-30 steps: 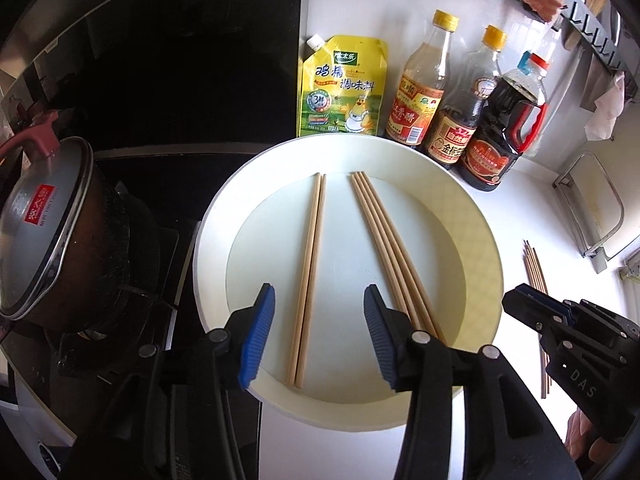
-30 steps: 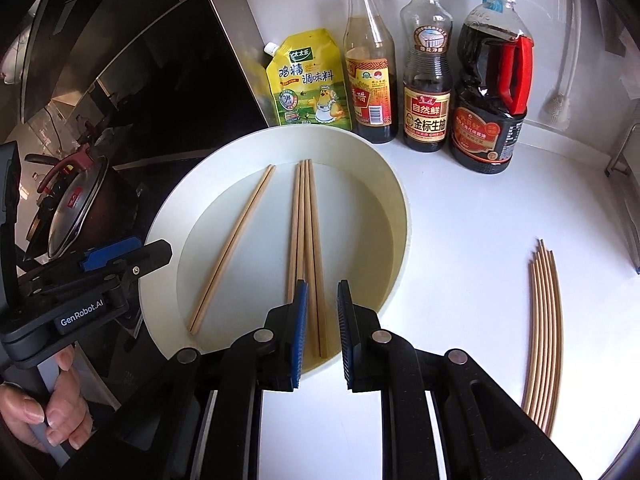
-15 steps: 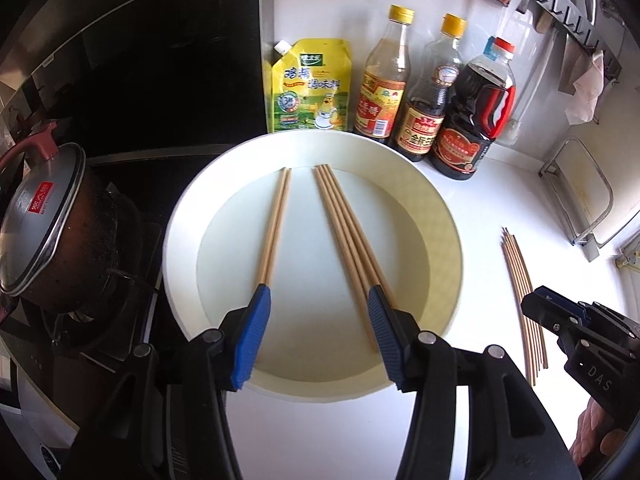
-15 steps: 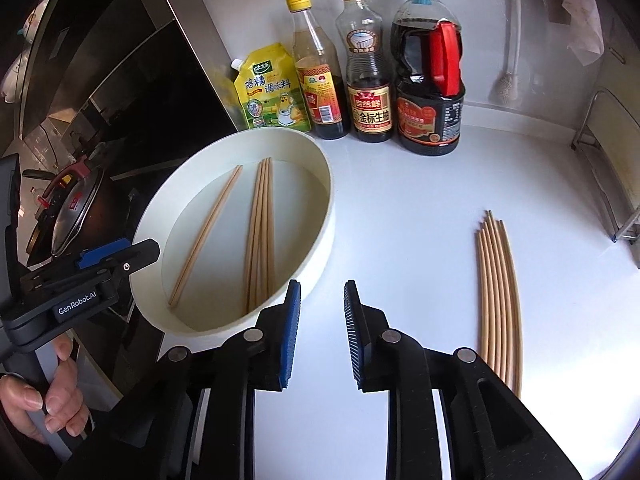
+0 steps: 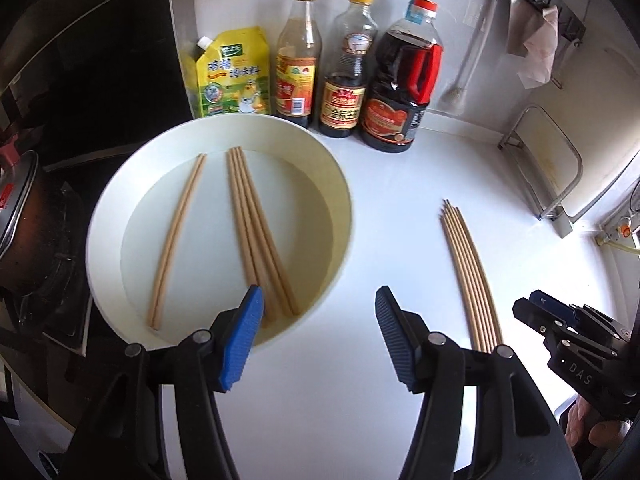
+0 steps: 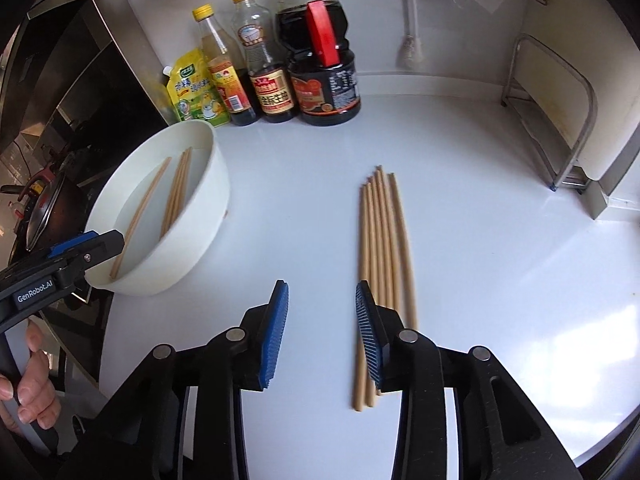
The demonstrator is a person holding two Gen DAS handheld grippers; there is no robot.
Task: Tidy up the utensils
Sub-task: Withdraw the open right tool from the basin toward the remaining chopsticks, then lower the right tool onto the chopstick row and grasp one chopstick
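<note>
While chopsticks (image 5: 256,236) lie inside, the bowl (image 5: 344,216) stands upright.

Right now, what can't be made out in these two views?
- Near ends of the counter chopsticks: right wrist view, hidden behind the right claw.
- Exact count of bowl chopsticks: left wrist view, packed together, ends behind the left claw.
- Pot: cut off by left edge.

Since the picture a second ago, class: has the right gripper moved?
Yes. The right gripper has swung right, away from the white bowl, toward the chopsticks on the counter; its jaws have also opened.
</note>
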